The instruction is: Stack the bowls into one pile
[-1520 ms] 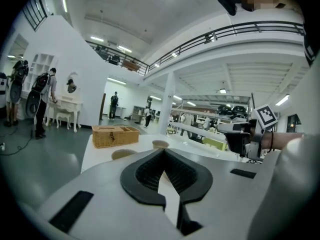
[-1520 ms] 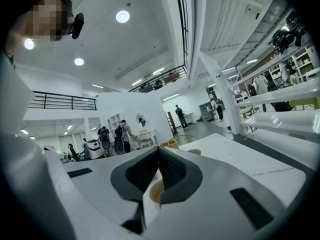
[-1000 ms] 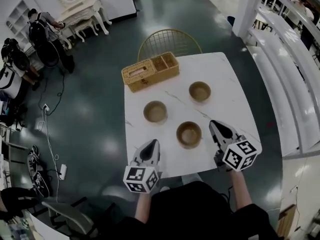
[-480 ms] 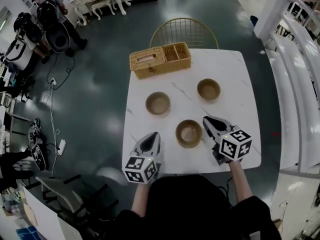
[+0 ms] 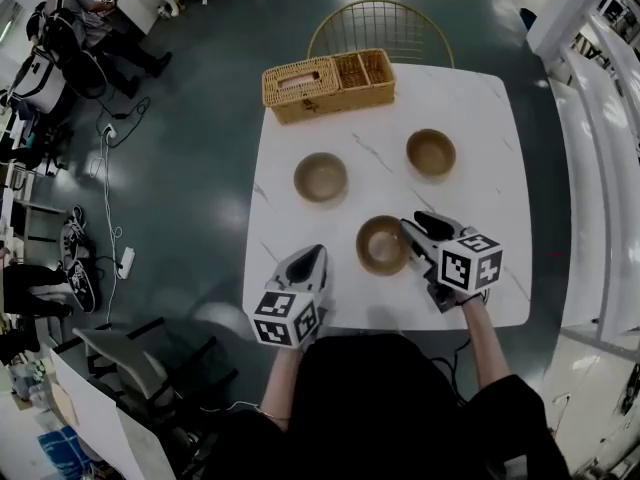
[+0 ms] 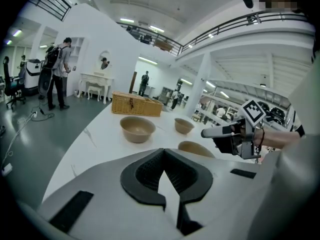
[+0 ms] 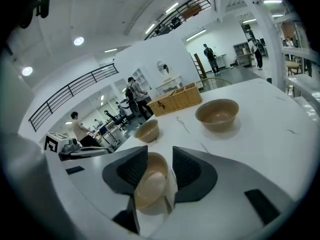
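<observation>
Right tongs (image 7: 160,156) just parted, near bowl (image 7: 150,184) between them, upright, mouth skyward; left tongs (image 6: 163,151) together.

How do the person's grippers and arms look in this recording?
The left gripper and right gripper each have a grey-white, wedge-shaped shell with two jaws lined by black pads. A white cube printed with black square markers sits at the back of each. No cables show. The person wears a black top; the forearms are uncovered.
</observation>
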A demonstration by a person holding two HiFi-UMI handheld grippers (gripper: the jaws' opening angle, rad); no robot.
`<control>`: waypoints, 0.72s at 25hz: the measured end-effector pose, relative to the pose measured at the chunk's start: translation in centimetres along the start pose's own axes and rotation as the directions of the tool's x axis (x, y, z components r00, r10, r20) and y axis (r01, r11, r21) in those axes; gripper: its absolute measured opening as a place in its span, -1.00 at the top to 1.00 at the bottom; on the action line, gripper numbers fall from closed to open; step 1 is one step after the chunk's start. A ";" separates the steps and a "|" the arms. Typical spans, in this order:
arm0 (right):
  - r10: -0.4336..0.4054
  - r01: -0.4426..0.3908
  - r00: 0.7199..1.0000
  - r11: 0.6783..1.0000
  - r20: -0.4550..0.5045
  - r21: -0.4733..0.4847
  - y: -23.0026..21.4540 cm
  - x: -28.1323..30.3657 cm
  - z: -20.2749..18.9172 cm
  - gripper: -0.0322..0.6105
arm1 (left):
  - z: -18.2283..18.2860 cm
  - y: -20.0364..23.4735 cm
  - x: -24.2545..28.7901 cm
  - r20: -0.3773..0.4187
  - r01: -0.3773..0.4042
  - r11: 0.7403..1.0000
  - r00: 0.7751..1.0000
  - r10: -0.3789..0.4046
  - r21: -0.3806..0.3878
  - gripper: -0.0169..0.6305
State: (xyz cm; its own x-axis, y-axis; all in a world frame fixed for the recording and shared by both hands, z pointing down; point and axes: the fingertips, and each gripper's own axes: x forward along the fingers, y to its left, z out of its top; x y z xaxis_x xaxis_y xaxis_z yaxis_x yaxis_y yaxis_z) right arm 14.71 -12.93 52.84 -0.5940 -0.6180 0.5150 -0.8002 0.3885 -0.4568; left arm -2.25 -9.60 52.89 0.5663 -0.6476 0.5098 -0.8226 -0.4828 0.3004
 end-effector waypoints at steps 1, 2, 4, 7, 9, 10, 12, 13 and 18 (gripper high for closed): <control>-0.006 0.006 1.000 1.000 -0.017 0.008 -0.2 0.3 -0.3 0.52 | -0.2 0.0 0.1 -0.005 0.002 1.000 1.000 -0.002 -0.006 0.91; -0.011 0.012 0.999 1.000 -0.031 0.015 -0.4 0.6 -0.7 0.51 | -0.3 0.1 0.3 -0.010 0.005 1.000 1.000 -0.005 -0.010 0.91; -0.017 0.018 0.999 1.000 -0.052 0.025 -0.7 1.1 -1.2 0.50 | -0.6 0.3 0.6 -0.017 0.012 1.000 1.000 -0.012 -0.018 0.91; -0.016 0.021 0.996 0.999 -0.085 0.050 -0.9 2.1 -2.0 0.50 | -0.9 0.7 0.9 -0.026 0.021 0.999 0.999 -0.022 -0.036 0.91; -0.014 0.022 0.993 0.997 -0.113 0.078 -1.0 2.5 -2.7 0.50 | -1.2 0.8 1.2 -0.036 0.028 0.999 0.999 -0.030 -0.046 0.91; -0.012 0.024 0.992 0.995 -0.126 0.093 -1.1 2.7 -3.0 0.50 | -1.3 0.9 1.3 -0.040 0.032 0.998 0.999 -0.034 -0.050 0.91; -0.013 0.030 0.989 0.994 -0.149 0.110 -1.2 3.0 -3.5 0.50 | -1.4 1.0 1.3 -0.046 0.038 0.998 0.998 -0.041 -0.055 0.91; -0.016 0.034 0.987 0.993 -0.160 0.111 -1.2 3.1 -3.8 0.51 | -1.5 1.1 1.3 -0.047 0.041 0.998 0.998 -0.043 -0.057 0.91; -0.046 0.070 0.979 0.991 -0.200 0.116 -1.7 3.3 -4.6 0.76 | -1.7 1.3 1.5 -0.049 0.050 0.997 0.997 -0.053 -0.062 0.91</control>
State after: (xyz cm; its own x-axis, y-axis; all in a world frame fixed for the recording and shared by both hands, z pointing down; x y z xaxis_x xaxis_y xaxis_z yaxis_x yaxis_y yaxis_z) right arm 13.69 -12.50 58.61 -0.5613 -0.4860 0.6699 -0.8248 0.2620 -0.5010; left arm -2.58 -10.23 55.41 0.6058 -0.5912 0.5325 -0.7950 -0.4768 0.3751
